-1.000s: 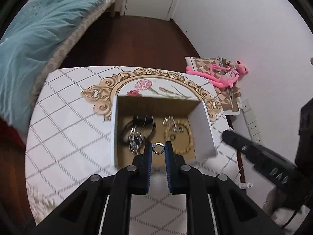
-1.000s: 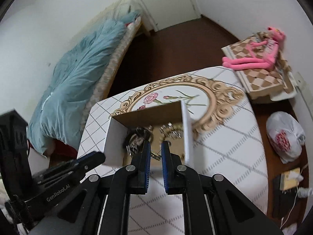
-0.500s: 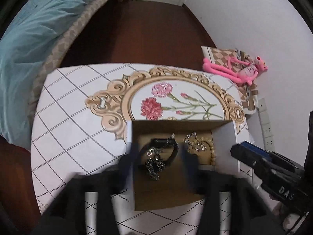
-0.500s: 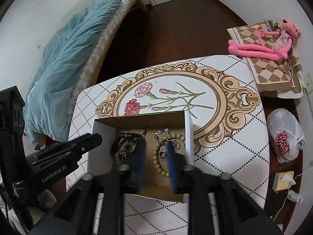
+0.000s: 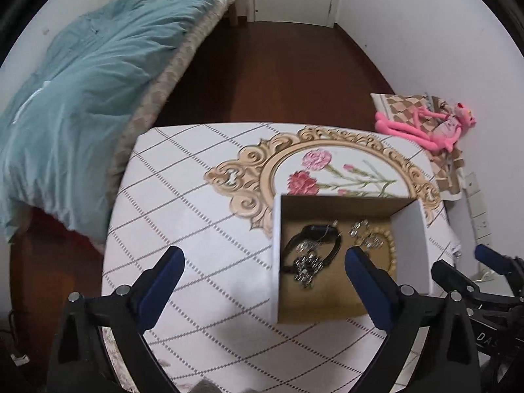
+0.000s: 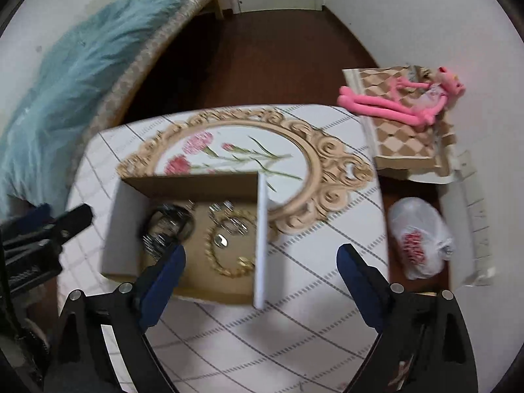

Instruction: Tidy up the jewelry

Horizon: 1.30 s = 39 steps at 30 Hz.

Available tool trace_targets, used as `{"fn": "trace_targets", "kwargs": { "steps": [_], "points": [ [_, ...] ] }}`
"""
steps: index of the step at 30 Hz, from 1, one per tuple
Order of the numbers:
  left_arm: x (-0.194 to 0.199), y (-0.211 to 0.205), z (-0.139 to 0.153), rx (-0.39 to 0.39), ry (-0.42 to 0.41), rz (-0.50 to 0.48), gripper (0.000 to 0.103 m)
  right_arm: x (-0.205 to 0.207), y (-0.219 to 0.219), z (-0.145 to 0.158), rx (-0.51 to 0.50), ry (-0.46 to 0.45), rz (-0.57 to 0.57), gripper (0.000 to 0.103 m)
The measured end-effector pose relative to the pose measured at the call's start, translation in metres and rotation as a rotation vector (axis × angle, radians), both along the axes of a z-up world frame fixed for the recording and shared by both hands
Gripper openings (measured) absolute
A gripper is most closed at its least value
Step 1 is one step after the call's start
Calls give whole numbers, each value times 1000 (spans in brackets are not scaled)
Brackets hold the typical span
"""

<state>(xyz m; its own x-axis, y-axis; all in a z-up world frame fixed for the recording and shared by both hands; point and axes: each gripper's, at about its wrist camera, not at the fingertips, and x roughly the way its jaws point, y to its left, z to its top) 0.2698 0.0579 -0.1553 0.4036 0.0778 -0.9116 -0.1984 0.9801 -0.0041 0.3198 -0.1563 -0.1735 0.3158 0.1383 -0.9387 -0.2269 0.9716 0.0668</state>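
Jaws opening wide, empty: left gripper, right gripper. Box, centre-right: black bracelet, bead bracelet, ring.

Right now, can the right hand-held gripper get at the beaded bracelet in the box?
Probably yes: the box is open-topped, the beaded bracelet lies uncovered, and the right hand-held gripper, its jaws opening and empty, hangs above it.

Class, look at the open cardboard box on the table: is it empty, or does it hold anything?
Not empty. The open cardboard box holds a black strap bracelet, a tan beaded bracelet and small silver pieces.
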Motion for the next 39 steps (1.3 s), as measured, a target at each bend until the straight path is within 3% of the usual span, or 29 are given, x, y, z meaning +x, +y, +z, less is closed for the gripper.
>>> {"fn": "trace_targets", "kwargs": {
  "steps": [3,7,14,31,39],
  "points": [
    [-11,-4,-3,16,5,2,101,-11,-3,-5,-52,3,-8,101],
    [-26,-13,2,34,-10,4,101,-25,-7,-4,-79,-9,-17,101],
    [-60,-22,32,30,-66,15,101,-57,-17,24,-75,-59,-35,101],
    [-172,-41,151,42,-298,9,101,-171,-35,164,-20,-314,-52,103],
    [-203,-47,181,60,-331,2,101,-216,-45,216,0,-417,-54,103]
  ]
}}
